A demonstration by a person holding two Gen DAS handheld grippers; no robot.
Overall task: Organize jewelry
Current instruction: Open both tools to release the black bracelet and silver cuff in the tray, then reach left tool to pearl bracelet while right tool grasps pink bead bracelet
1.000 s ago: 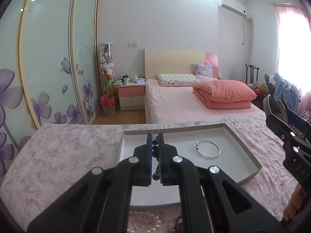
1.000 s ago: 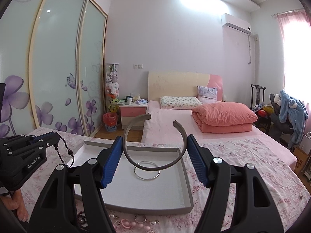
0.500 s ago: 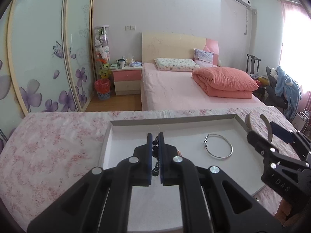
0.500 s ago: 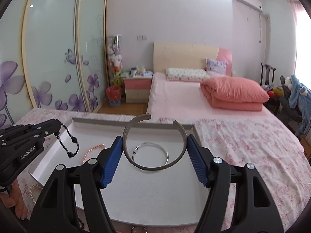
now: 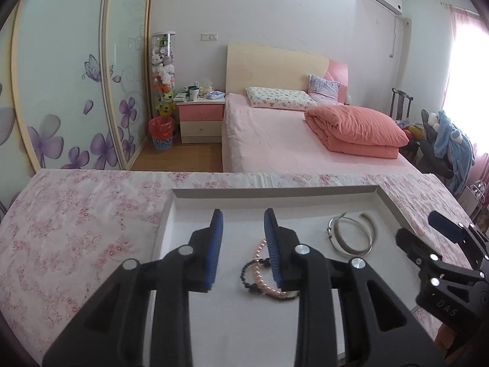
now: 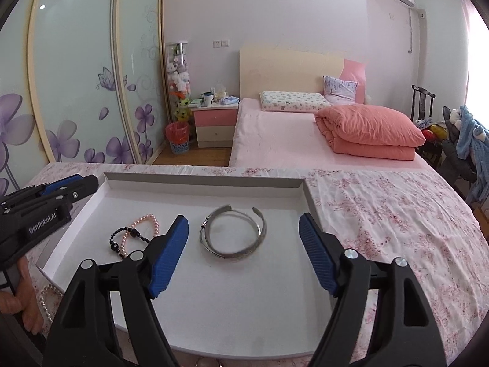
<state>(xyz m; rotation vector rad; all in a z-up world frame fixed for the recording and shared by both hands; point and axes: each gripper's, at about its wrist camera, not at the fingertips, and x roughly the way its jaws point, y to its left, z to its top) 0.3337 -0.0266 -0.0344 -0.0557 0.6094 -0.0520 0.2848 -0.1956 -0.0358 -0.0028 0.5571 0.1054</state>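
A white tray with a grey rim (image 5: 275, 191) (image 6: 201, 180) lies on the floral cloth. In it a black bead bracelet (image 5: 244, 272) (image 6: 128, 231) rests across a pink pearl bracelet (image 5: 257, 267) (image 6: 151, 218). To their right a wide silver cuff (image 5: 345, 246) (image 6: 262, 232) lies on a thin silver bangle (image 6: 235, 213). My left gripper (image 5: 243, 217) (image 6: 70, 183) hovers over the beads, its jaws opening with nothing between them. My right gripper (image 6: 243, 223) (image 5: 443, 229) is above the cuff, its jaws opening, and the pads are clear of it.
A pearl necklace (image 6: 45, 296) lies on the cloth left of the tray, beside a hand (image 6: 21, 299). A small ring (image 6: 207, 362) peeks out at the tray's near edge. Floral cloth (image 6: 382, 214) stretches to the right. A pink bed (image 6: 290, 140) stands beyond.
Both grippers came forward and down over the tray. The left let go of the black bead bracelet, now lying by the pink pearls. The right released the cuff onto the thin bangle.
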